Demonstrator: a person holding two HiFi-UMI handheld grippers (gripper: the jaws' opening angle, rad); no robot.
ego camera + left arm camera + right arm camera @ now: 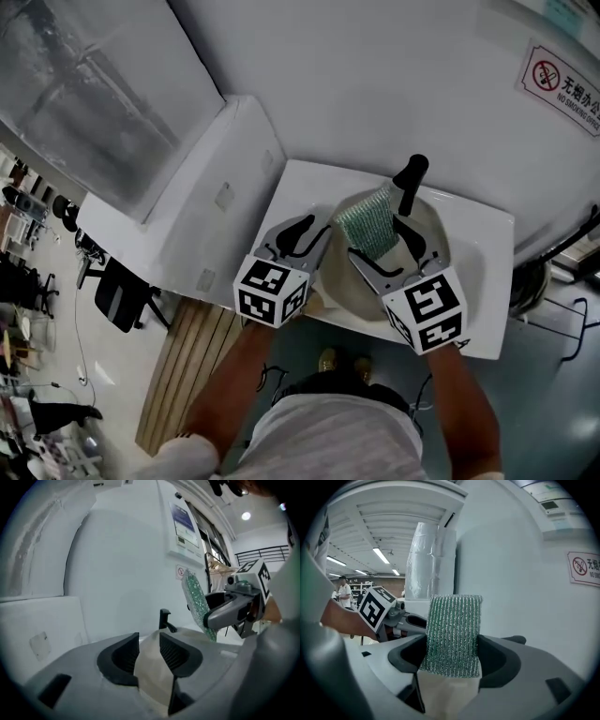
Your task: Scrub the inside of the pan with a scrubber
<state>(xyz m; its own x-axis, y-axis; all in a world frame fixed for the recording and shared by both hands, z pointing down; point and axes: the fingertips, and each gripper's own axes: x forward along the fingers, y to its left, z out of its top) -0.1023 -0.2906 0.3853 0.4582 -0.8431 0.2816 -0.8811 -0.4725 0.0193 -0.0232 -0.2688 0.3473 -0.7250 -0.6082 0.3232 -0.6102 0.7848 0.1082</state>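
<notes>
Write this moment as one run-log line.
right hand-held gripper: grips scrubber | left hand-held gripper: open by pan

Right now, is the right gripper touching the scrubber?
Touching. The right gripper view shows the right gripper with both jaws pressed against the scrubber, one on each side.

The head view looks steeply down from above the person onto the white rectangular table [298, 187], close over both grippers. The camera on the left gripper [149, 644] sits low behind its jaws and faces the plain white wall [122, 569], with the right gripper [211, 618] at its right. The right gripper view faces that wall too. All three views share the green mesh scrubber [452, 634].
</notes>
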